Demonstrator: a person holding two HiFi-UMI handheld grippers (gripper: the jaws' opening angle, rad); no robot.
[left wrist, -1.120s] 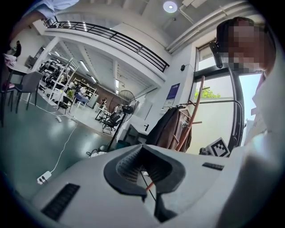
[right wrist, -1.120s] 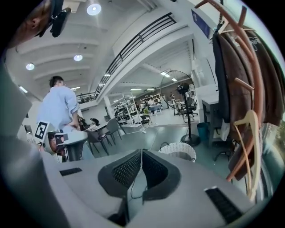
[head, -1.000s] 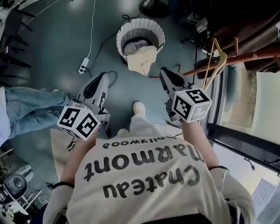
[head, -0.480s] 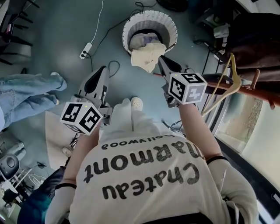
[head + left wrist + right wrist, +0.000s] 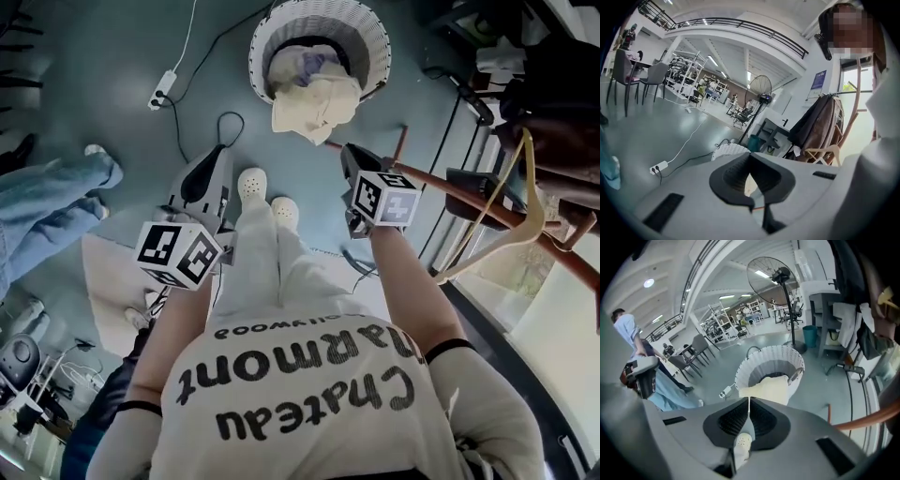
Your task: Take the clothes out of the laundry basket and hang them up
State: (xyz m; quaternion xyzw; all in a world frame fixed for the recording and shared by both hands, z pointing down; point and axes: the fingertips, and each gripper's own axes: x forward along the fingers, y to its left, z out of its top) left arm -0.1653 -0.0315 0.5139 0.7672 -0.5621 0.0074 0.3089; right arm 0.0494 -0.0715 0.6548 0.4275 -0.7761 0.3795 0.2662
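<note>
Task appeared unstarted: clothes [image 5: 305, 64] in laundry basket [image 5: 371, 39], cream garment [image 5: 314, 103] over rim. Left tool [image 5: 222, 154], right tool [image 5: 349, 154] closed, empty.

Left gripper [image 5: 222, 152] closed, right gripper [image 5: 348, 152] closed

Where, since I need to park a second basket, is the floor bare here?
The widest bare floor lies between the power strip, the bystander's jeans and the black cable loop. A narrower strip runs between the draped cream garment and the wearer's shoes. Right of the laundry basket it is crowded: coat rack legs and hanger.
</note>
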